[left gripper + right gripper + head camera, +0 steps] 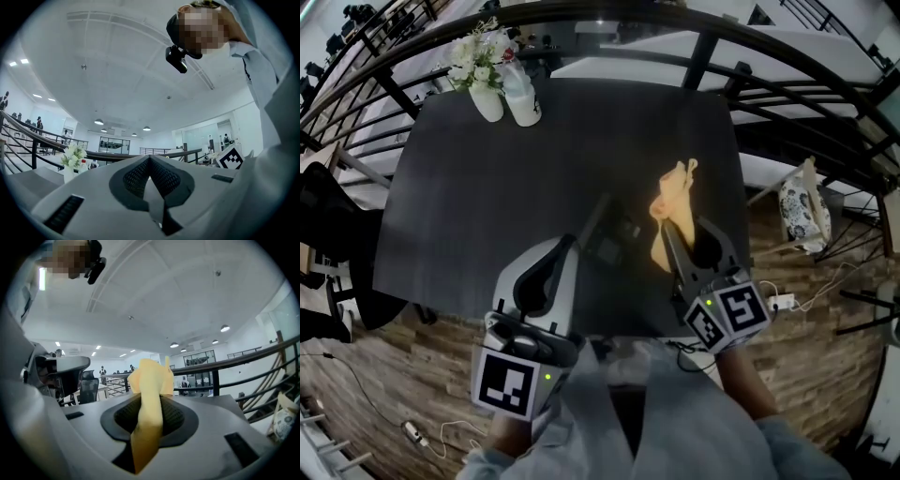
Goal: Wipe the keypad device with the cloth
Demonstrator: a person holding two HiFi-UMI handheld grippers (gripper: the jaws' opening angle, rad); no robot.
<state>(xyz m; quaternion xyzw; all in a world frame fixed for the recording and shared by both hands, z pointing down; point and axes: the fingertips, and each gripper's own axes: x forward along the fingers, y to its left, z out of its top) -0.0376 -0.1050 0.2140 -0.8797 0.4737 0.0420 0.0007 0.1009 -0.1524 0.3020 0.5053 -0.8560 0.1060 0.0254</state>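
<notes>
The dark keypad device [609,239] lies on the black table [487,187] near its front edge, hard to make out against the top. My left gripper [567,246] is just left of it, shut, with its tip close to the device; the left gripper view shows the pads [136,178] meeting with nothing between them. A yellow cloth [673,202] sticks up and hangs from my right gripper [682,234], which is shut on it just right of the device. In the right gripper view the cloth [150,376] fills the gap between the pads [176,418]. Both grippers tilt upward.
A white vase of flowers [483,70] and a white bottle [522,94] stand at the table's far left corner. A curved railing [694,37] runs behind the table. A patterned bag [804,211] and a power strip [780,302] are on the floor at right.
</notes>
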